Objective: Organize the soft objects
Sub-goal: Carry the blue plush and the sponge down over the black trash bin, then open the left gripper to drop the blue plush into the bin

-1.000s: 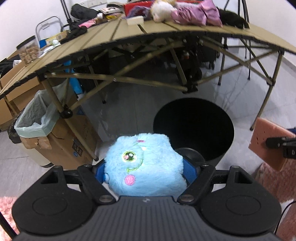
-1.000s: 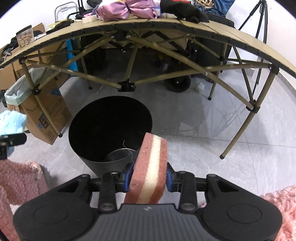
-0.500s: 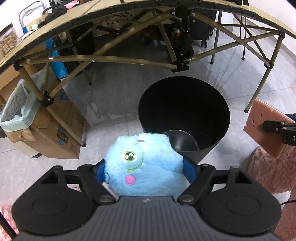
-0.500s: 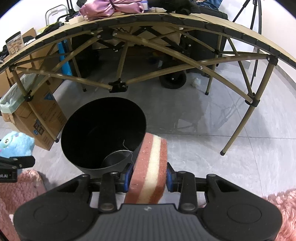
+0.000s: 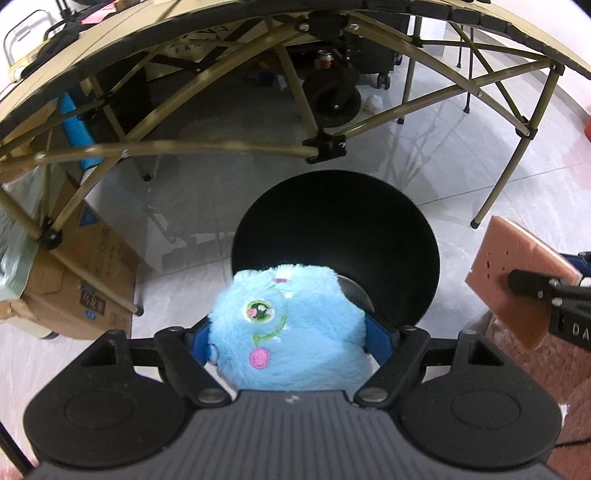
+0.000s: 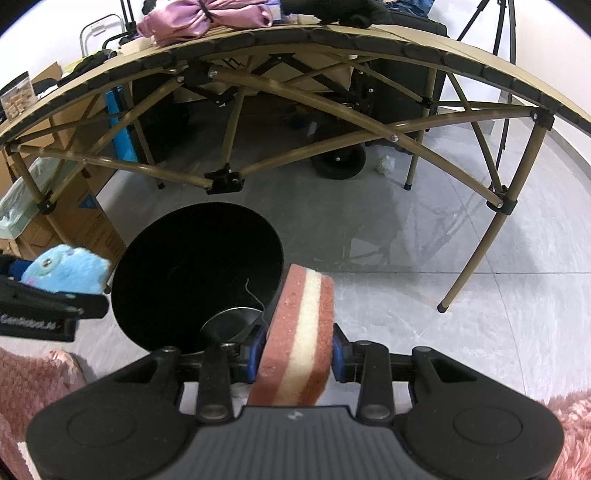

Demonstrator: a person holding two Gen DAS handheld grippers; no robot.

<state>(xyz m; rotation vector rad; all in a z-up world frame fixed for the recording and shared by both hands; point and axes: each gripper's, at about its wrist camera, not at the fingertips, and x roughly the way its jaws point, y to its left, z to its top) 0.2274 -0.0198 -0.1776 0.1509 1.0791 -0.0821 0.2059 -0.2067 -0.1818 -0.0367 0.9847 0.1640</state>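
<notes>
My left gripper [image 5: 288,339] is shut on a fluffy blue plush toy [image 5: 284,328] with a green eye and pink cheek, held at the near rim of a black round bin [image 5: 369,206]. The same plush [image 6: 66,269] shows at the left of the right wrist view, beside the bin [image 6: 177,251]. My right gripper [image 6: 295,354] is shut on a pink and cream layered sponge [image 6: 299,332], upright, just right of the bin's near rim. That sponge [image 5: 513,280] appears at the right edge of the left wrist view. A round metal object [image 6: 229,325] lies in the bin's bottom.
A folding table [image 6: 332,40] with olive cross-braced legs [image 6: 476,247] stands over and behind the bin, with pink cloth [image 6: 199,22] and dark items on top. Cardboard boxes [image 5: 85,266] stand at left. A pink fluffy rug [image 6: 29,384] lies near both grippers. Grey tiled floor lies at right.
Both grippers have come lower and closer to the bin, still holding their objects. The plush now overlaps the bin's near rim, and the left gripper shows larger in the right wrist view.
</notes>
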